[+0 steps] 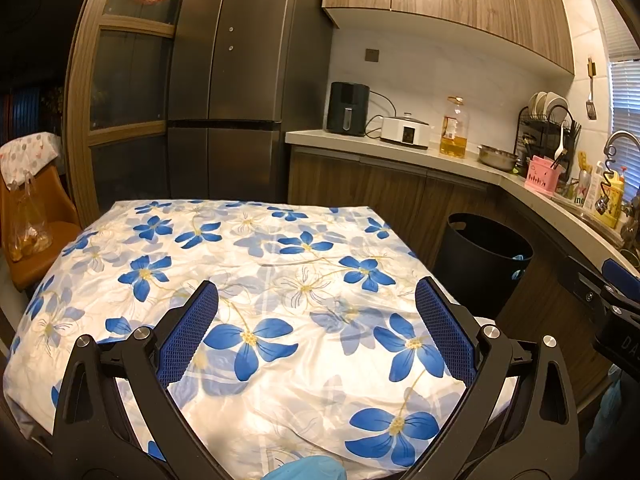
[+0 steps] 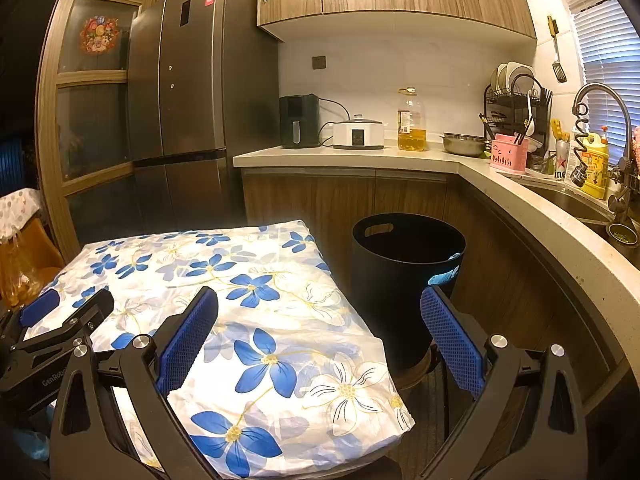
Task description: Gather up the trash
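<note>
Your black bin (image 2: pixel 404 276) beside the floral-covered table (image 2: pixel 240 312) holds something light blue at its rim. Both your left gripper (image 1: pixel 316 328) and right gripper (image 2: pixel 320 332) are spread wide, gripping nothing. Only the right view shows the sink (image 2: pixel 576 204).

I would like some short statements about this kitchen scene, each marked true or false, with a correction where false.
1. Both the left gripper and the right gripper are open and hold nothing. True.
2. The black trash bin stands on the countertop. False: it stands on the floor beside the table.
3. The tablecloth has blue flowers. True.
4. The oil bottle is full to the top. False: oil fills only its lower part.
5. The pink utensil holder sits on the countertop. True.
</note>
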Available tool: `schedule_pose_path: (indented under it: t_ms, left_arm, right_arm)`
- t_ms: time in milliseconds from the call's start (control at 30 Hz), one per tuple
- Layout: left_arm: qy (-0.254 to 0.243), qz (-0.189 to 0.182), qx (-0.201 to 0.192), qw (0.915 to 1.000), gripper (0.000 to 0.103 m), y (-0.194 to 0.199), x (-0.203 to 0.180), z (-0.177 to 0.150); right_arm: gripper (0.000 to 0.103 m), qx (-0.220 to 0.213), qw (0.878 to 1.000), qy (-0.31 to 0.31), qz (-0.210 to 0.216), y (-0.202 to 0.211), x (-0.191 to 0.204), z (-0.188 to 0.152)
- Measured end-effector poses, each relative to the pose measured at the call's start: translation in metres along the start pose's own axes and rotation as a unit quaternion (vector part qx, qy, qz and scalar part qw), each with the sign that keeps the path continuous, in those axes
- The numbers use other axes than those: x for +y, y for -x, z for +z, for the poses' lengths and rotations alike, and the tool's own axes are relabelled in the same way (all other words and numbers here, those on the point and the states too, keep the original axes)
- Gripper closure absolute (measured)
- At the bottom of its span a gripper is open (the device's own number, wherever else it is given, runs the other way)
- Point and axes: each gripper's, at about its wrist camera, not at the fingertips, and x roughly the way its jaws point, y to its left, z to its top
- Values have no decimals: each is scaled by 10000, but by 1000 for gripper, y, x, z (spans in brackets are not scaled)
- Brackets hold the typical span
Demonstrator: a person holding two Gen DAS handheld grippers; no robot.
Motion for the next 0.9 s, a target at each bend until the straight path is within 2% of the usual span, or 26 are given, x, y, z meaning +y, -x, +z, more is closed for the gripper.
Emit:
schedule_pose_path:
  t_ms: [900]
  left_arm:
    - [-19,-3,-4,10000,6,1,-3,0]
  right_arm:
    - [6,-20,10000,-21,-18,2,-2,1]
